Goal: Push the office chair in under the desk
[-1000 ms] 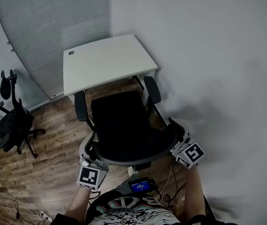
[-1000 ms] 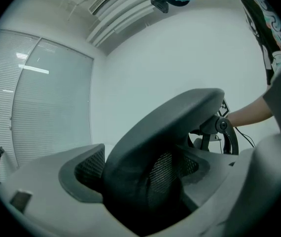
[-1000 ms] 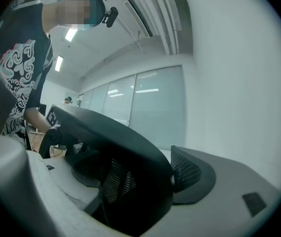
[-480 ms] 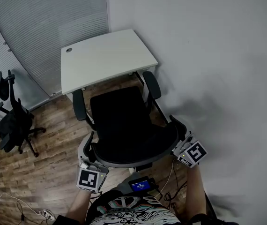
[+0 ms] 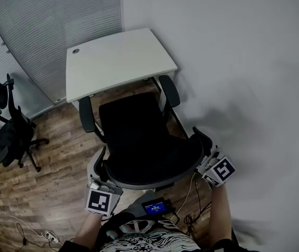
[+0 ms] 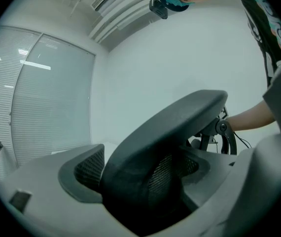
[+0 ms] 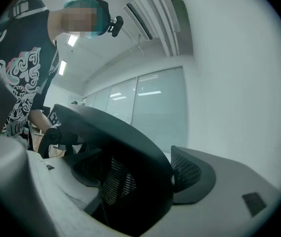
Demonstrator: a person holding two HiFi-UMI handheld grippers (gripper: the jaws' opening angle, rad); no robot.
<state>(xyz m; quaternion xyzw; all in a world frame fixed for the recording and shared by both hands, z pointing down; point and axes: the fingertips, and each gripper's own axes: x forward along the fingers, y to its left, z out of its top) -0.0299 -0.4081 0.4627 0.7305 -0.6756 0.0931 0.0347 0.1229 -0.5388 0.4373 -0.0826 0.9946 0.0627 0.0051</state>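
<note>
Head view shows the black office chair (image 5: pixel 139 135) facing the white table (image 5: pixel 115 62), its front armrests at the table's near edge, while the left claw (image 5: pixel 98 175) and right claw (image 5: pixel 206 154) each pinch its backrest rim.

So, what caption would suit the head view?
Left gripper and right gripper grip the office chair facing the white desk.

A second black chair (image 5: pixel 14 133) stands at nine o'clock on the wood floor (image 5: pixel 60 159); cables (image 5: pixel 18 227) trail at seven o'clock.
</note>
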